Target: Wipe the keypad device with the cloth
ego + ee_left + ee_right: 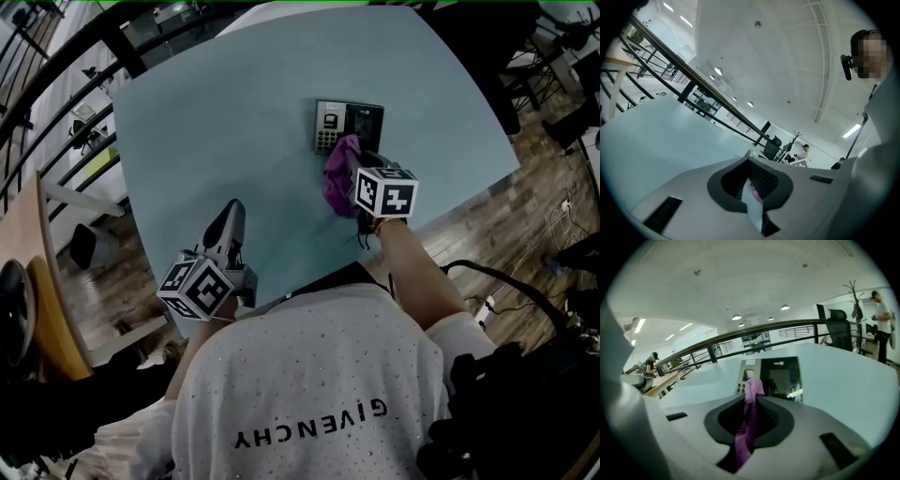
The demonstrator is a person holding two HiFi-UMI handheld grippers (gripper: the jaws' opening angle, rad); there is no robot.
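Head view — right gripper clenches cloth at keypad device edge, left gripper clenched.

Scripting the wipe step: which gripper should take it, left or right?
Right. The right gripper is shut on the purple cloth, right at the keypad device. The left gripper holds no cloth and sits farther back over the table.
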